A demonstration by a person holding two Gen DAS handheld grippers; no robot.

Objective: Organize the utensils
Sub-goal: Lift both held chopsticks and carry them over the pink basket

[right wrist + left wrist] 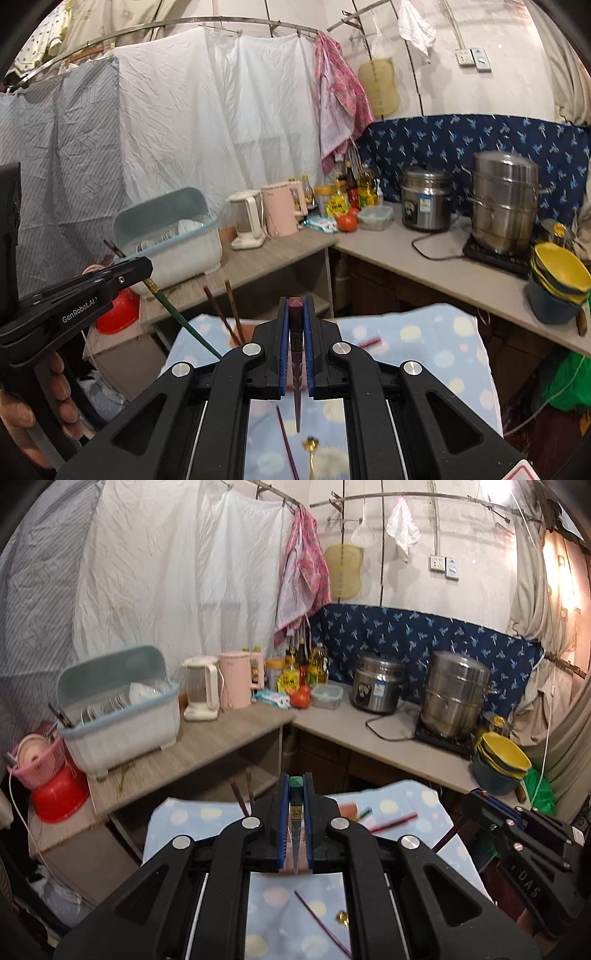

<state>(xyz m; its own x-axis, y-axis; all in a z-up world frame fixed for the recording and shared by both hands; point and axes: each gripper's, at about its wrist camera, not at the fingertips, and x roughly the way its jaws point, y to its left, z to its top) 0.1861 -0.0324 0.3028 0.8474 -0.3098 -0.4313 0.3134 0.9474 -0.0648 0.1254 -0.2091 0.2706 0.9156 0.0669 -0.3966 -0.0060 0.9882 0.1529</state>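
Note:
My left gripper (296,786) is shut on a green chopstick (295,812), held above the blue dotted cloth (424,812); the chopstick also shows in the right wrist view (184,317), slanting down from the left gripper (146,267). My right gripper (295,306) is shut on a dark red chopstick (296,354); it shows at the right of the left wrist view (476,797). Two brown chopsticks (225,314) stand upright behind the grippers. A purple chopstick (286,443), a gold spoon (310,446) and a red chopstick (393,822) lie on the cloth.
A wooden counter (207,746) holds a dish drainer box (118,712), two kettles (221,686), bottles and a tomato. The right counter (369,734) carries a rice cooker (376,688), a steel steamer pot (456,698) and stacked yellow bowls (502,757). A pink basket (40,757) sits left.

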